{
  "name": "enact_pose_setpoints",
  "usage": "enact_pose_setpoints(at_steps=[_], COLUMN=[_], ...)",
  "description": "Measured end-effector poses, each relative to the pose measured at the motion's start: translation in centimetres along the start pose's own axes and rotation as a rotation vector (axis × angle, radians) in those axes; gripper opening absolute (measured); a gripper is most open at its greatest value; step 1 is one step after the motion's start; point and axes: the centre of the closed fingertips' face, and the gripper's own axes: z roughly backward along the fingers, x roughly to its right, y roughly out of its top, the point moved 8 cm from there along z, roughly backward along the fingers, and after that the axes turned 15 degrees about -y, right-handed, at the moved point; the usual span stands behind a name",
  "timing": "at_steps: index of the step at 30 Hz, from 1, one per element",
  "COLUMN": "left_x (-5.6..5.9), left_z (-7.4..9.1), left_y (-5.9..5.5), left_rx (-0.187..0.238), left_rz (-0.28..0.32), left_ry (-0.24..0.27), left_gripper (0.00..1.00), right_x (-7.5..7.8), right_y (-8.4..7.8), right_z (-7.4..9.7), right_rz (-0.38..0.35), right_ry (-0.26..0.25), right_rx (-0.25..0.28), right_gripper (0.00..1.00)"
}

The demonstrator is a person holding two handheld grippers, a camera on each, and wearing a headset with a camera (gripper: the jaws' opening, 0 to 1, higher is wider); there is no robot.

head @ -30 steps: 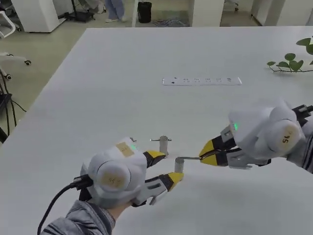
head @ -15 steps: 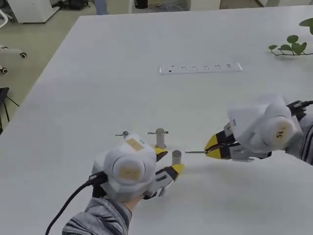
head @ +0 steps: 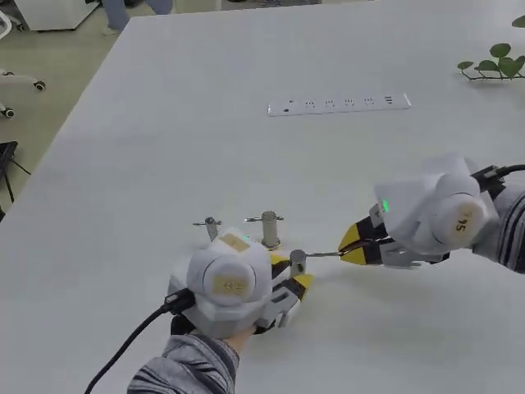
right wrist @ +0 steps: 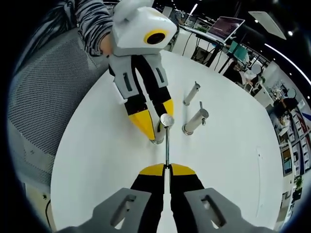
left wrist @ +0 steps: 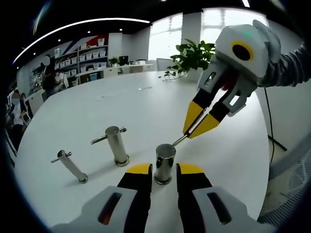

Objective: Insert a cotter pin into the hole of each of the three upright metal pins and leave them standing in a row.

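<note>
- The nearest metal pin (left wrist: 165,162) stands upright on the white surface (left wrist: 121,107), with the left gripper (left wrist: 164,170) fingers closed on its base.
- The right gripper (right wrist: 166,169) fingers pinch a cotter pin (right wrist: 166,145), its tip at this pin's head.
- The left gripper view shows two further pins (left wrist: 116,145) beside it, each with a cotter pin through.

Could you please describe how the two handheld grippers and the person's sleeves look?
The left gripper and right gripper both have rounded white bodies, tan round labels, and black jaws tipped yellow. A black cable leaves each; a green light glows on the right one. The sleeves are grey-striped.
</note>
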Motion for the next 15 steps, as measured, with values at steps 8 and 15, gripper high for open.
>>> enact_pose_setpoints(at_steps=[8,15], left_x=[-0.17,-0.13], left_z=[-0.26,-0.4], left_y=[-0.05,-0.34], left_rx=[0.016,0.008], left_rz=[0.048,0.057], left_ry=[0.01,0.009], left_gripper=[0.13,0.11], right_x=[-0.05,0.01], right_y=[0.38,0.59], right_z=[-0.05,-0.14], right_rz=[0.018,0.031], right_ry=[0.011,0.014], right_rx=[0.006,0.003], right_gripper=[0.0,0.0])
